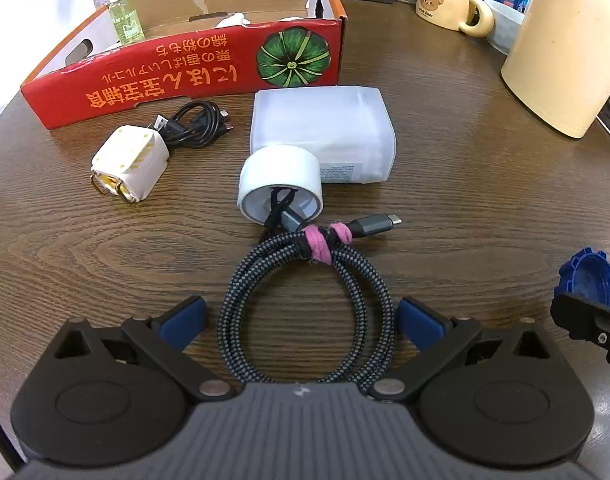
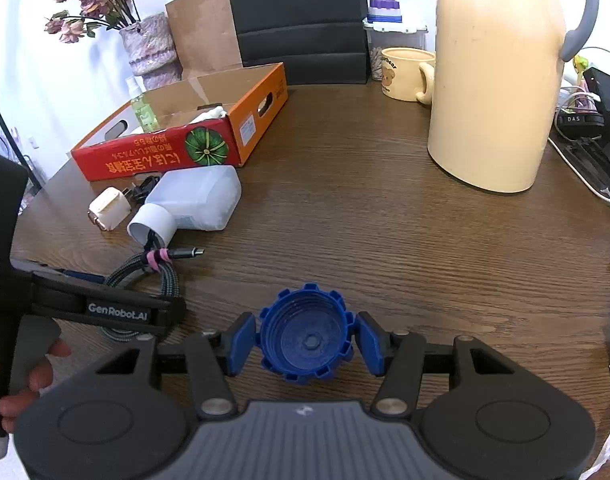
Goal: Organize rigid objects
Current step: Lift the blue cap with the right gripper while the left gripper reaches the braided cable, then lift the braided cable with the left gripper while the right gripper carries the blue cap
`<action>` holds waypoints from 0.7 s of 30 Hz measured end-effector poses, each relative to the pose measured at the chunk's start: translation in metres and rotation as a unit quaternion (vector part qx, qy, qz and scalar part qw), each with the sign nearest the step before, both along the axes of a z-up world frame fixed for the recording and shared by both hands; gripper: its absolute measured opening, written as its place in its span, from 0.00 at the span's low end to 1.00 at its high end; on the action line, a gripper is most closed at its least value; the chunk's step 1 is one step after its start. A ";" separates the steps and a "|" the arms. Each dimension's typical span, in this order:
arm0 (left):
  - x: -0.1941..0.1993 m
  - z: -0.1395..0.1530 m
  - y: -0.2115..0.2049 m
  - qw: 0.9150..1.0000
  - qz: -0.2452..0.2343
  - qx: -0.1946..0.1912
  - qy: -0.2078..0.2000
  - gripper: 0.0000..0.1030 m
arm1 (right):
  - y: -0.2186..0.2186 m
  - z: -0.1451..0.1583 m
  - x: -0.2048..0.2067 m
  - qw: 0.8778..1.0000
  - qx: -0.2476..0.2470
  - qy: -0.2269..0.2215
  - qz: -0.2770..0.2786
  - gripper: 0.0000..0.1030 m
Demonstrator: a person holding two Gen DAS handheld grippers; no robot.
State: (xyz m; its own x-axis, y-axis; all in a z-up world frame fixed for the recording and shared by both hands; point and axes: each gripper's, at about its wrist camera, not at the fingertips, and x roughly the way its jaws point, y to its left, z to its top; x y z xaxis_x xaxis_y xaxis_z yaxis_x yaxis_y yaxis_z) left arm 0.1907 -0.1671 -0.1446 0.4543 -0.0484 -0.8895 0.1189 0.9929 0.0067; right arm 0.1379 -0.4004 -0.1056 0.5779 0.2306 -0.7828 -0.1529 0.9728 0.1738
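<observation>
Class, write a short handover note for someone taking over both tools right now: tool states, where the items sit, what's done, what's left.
Left tool: open, straddling the braided cable coil on the table; nothing gripped.
Right tool: blue pads around the blue cap; grip not certain.
White bottle, white plug adapter and black cable lie outside the red box.
Done: box already holds a spray bottle.
Left: grip the coil, box everything loose.

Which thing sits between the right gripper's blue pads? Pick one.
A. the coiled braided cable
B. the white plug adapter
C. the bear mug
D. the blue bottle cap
D: the blue bottle cap sits between the right gripper pads, open side up.
</observation>
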 end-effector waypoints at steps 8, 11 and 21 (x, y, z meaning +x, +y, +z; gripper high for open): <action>-0.002 0.001 0.003 1.000 0.005 0.001 0.006 1.00 | 0.002 0.002 0.002 1.000 0.004 -0.002 0.004 0.52; -0.006 0.004 0.003 1.000 -0.001 0.000 0.000 0.89 | 0.003 0.003 0.002 1.000 0.006 -0.002 0.006 0.52; -0.020 0.010 0.009 1.000 0.002 -0.004 -0.008 0.86 | 0.006 0.007 -0.004 1.000 0.005 -0.009 0.012 0.52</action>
State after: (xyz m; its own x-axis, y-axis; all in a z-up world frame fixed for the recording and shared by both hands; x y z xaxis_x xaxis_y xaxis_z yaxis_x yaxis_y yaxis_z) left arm 0.1706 -0.1578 -0.1348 0.4681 -0.0535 -0.8820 0.1148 0.9934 0.0007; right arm 0.1343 -0.3947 -0.0986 0.5861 0.2527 -0.7699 -0.1803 0.9670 0.1801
